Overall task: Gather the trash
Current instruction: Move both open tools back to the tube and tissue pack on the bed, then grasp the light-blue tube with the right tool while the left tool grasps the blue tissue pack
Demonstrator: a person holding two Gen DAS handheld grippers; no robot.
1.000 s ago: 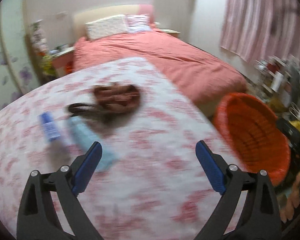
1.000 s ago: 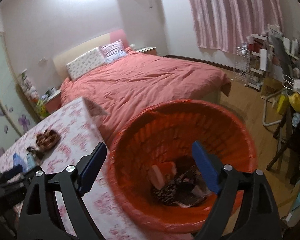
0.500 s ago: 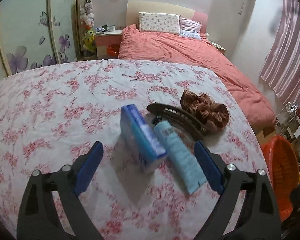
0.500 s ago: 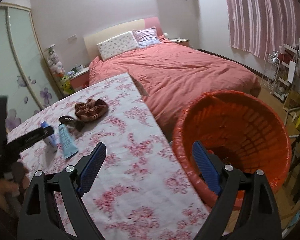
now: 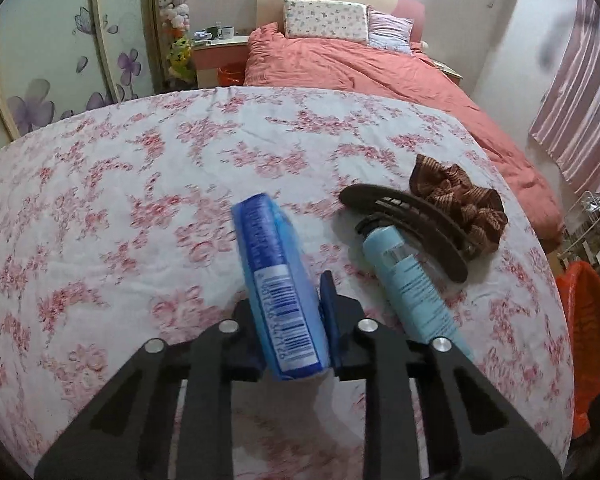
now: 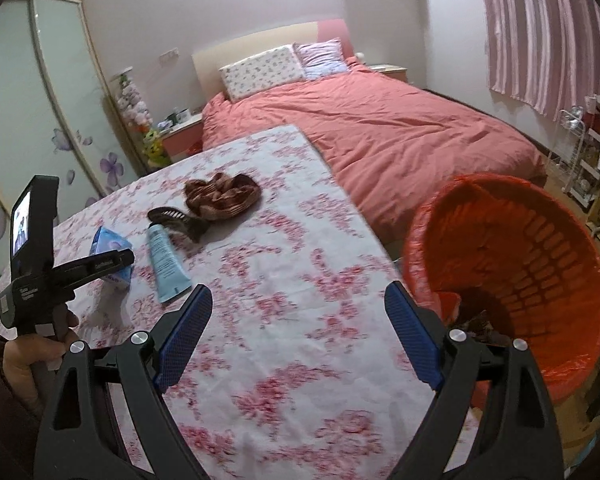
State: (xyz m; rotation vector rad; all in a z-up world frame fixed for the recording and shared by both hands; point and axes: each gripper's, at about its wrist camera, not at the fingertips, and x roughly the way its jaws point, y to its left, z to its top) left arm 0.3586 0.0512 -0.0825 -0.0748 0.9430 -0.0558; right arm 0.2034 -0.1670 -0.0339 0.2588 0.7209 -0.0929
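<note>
Left claw (image 5: 290,312) now around blue pack (image 5: 278,280).

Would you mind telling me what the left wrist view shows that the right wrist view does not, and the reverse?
Only the left wrist view shows the barcode on the blue tissue packet clamped in the left hand-held gripper.

Only the right wrist view shows the open right hand-held gripper and trash inside the orange plastic basket.

Both show the packet, the light-blue tube, dark curved hair clip, brown striped scrunchie and floral tablecloth.
</note>
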